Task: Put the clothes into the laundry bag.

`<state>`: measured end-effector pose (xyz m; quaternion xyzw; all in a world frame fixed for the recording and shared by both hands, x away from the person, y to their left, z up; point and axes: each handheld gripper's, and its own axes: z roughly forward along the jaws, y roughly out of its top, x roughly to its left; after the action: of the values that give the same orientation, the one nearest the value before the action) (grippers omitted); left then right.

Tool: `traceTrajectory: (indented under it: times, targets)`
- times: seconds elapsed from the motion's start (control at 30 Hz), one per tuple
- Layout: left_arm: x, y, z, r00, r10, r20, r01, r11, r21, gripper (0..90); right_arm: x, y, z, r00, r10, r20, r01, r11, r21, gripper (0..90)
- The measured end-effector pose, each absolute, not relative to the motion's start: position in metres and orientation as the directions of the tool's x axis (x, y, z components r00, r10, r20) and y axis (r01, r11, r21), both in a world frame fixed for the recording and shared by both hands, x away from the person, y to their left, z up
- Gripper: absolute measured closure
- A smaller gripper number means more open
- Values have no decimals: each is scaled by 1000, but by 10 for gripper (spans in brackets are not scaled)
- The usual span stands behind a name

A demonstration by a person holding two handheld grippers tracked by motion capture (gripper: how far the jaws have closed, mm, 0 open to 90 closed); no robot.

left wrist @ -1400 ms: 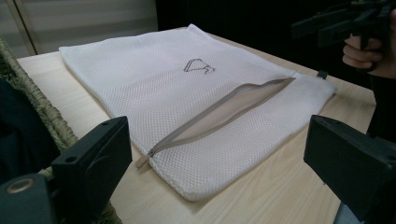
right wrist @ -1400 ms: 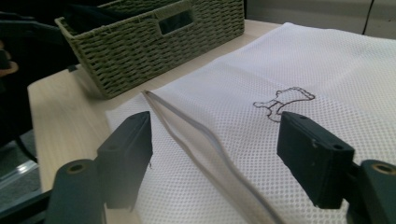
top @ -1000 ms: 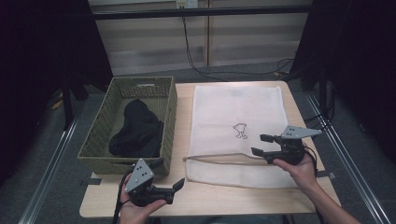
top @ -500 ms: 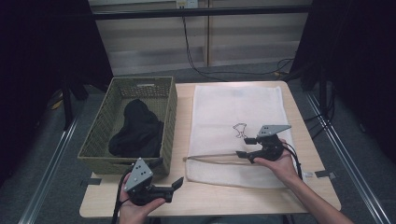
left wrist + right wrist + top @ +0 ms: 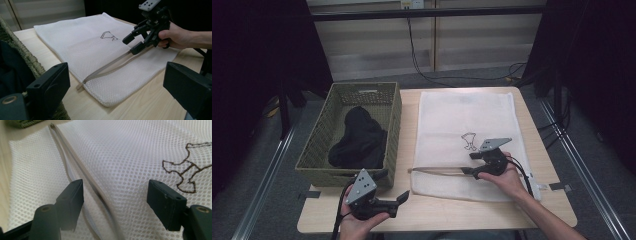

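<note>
A white mesh laundry bag lies flat on the wooden table, with a small dark embroidered figure on it. Its beige zipper runs along the near edge and looks slightly parted. My right gripper hovers open just over the zipper's right part, holding nothing. In the right gripper view the zipper passes between the open jaws of that gripper. My left gripper is open near the table's front left, empty. The left gripper view shows the bag, the zipper and the right gripper.
A green woven basket stands at the table's left and holds a black garment. Its rim is close beside my left gripper. Cables trail on the floor beyond the table. Bare wood lies in front of the bag.
My right gripper has moved left across the bag, down to the zipper line. The left gripper has stayed where it was.
</note>
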<state>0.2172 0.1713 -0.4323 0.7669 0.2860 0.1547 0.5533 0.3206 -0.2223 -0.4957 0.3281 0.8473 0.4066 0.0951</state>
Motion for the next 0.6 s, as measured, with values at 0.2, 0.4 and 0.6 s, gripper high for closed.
traceTrajectory:
  times: [0.2, 0.4, 0.6]
  targets:
    - [217, 171, -432, 788, 612, -73, 268, -234, 935, 72, 322, -220, -506, -772, 629, 89, 485, 493, 723, 316]
    - [217, 172, -432, 788, 611, -74, 269, -232, 935, 69, 318, -218, -507, -763, 645, 41, 463, 502, 731, 454]
    - [218, 171, -432, 792, 605, -75, 262, -226, 938, 68, 313, -216, -508, -798, 602, 26, 416, 517, 748, 617]
